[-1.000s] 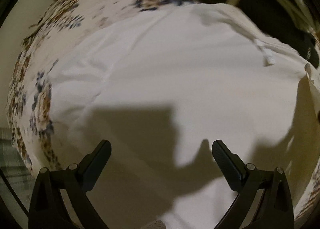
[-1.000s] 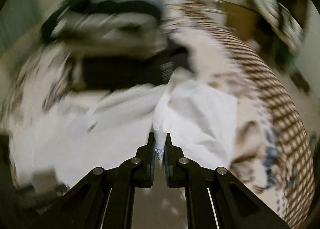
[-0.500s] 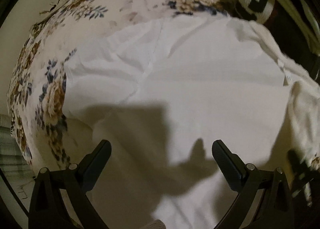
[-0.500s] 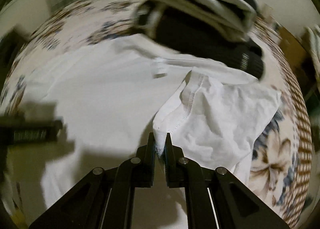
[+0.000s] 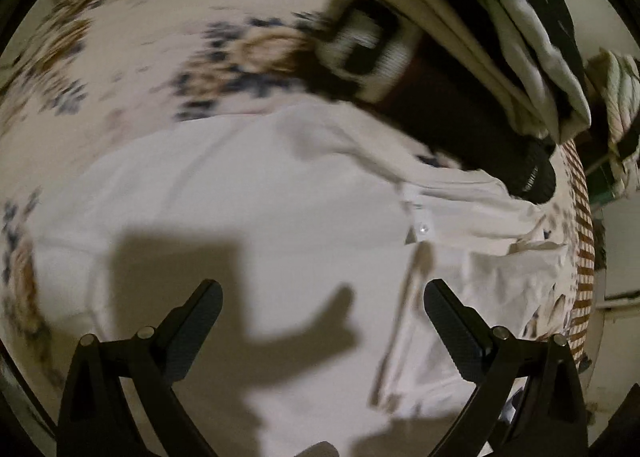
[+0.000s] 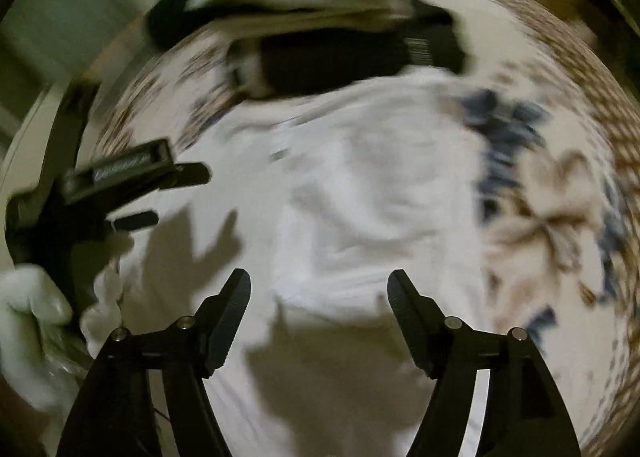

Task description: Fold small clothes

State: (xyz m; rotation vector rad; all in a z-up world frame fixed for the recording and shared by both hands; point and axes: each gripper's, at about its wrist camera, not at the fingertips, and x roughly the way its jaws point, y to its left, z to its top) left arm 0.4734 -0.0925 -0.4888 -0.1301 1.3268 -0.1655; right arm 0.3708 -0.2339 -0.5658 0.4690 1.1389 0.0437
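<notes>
Floral bedsheet (image 5: 132, 57) carries flat white shirt (image 5: 248, 193); dark folded stack (image 5: 460, 105) borders its far edge. Left gripper (image 5: 322, 311) and right gripper (image 6: 319, 299) fingers spread, released, over smooth cloth.

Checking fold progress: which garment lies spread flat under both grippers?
The white shirt, spread on the floral sheet; the dark clothes sit piled behind it.
</notes>
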